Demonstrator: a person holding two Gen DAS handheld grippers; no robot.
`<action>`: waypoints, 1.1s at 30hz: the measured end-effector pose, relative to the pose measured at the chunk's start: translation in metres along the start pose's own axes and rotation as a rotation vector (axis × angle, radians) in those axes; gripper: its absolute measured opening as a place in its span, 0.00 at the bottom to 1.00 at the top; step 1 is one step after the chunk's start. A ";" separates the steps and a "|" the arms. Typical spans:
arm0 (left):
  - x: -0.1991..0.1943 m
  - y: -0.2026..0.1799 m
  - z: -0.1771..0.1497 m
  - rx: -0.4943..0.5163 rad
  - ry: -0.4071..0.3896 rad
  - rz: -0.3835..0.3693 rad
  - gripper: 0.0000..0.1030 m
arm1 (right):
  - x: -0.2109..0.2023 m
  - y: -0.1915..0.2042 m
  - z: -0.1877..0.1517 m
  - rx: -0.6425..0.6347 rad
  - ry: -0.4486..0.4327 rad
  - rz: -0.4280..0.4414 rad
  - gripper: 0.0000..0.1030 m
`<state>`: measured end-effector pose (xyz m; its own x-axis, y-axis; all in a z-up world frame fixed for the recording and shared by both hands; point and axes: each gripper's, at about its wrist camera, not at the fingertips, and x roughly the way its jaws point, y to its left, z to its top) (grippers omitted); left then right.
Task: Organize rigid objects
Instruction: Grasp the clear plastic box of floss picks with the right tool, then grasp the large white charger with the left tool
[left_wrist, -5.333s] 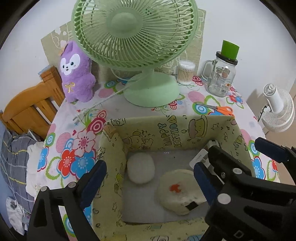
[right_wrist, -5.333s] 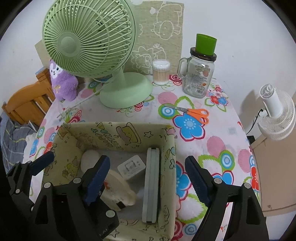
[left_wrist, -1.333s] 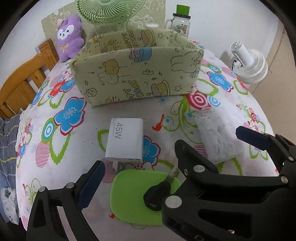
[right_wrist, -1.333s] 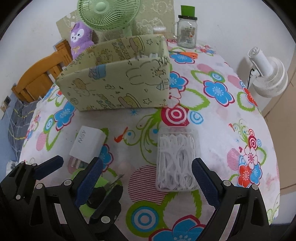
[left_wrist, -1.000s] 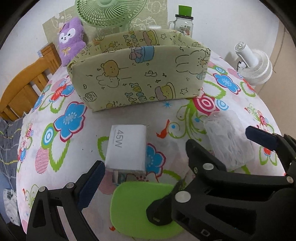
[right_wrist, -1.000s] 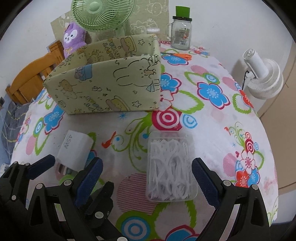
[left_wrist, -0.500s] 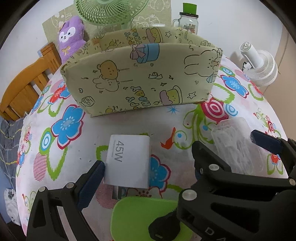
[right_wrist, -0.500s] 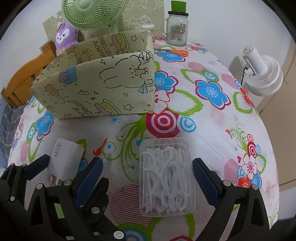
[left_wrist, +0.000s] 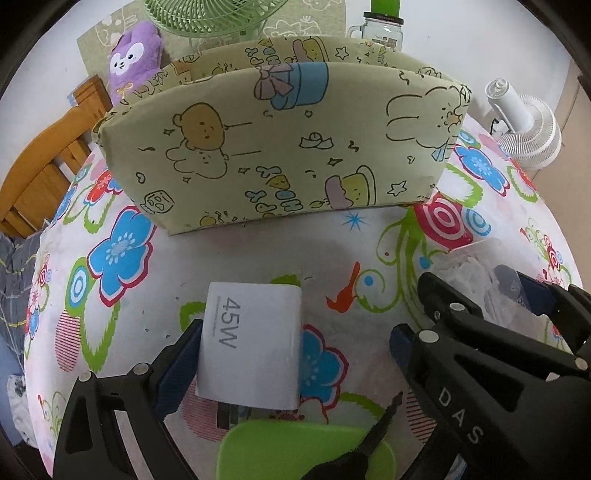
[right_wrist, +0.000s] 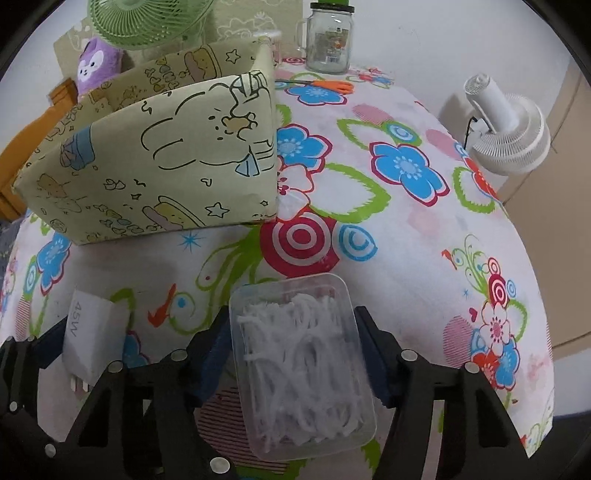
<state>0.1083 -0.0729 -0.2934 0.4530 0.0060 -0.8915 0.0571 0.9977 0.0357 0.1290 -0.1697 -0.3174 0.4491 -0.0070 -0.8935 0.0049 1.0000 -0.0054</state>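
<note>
Clear plastic box of white floss picks (right_wrist: 303, 365) on floral counter (right_wrist: 406, 229), right tool (right_wrist: 295, 354) just closed, pads pressing its sides. Left tool (left_wrist: 291, 354) wide, straddling white 45W charger (left_wrist: 251, 343).

A home bedroom: behind the flowered tablecloth (right_wrist: 406, 229) stand a plush toy (left_wrist: 135, 61), wooden bed frame (left_wrist: 40, 162) and desk fan (left_wrist: 214, 14).

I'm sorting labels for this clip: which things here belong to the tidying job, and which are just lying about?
Part of the job:
- white 45W charger, between the left gripper jaws
- clear box of floss picks, which the right gripper jaws have just closed on
- fabric storage box

Just lying about:
- green fan
- purple plush
- glass jar
- orange scissors
</note>
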 end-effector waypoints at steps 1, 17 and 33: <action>0.000 0.001 0.001 -0.002 0.003 -0.004 0.96 | 0.000 0.000 0.000 0.000 0.003 -0.004 0.63; 0.001 0.037 0.004 -0.071 0.003 0.021 0.88 | -0.005 0.036 0.009 -0.046 -0.001 0.024 0.63; -0.005 0.027 0.010 -0.057 0.012 0.008 0.46 | -0.010 0.027 0.011 -0.013 0.004 0.017 0.63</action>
<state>0.1163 -0.0468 -0.2836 0.4429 0.0147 -0.8965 0.0028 0.9998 0.0178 0.1342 -0.1429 -0.3035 0.4453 0.0104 -0.8953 -0.0146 0.9999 0.0044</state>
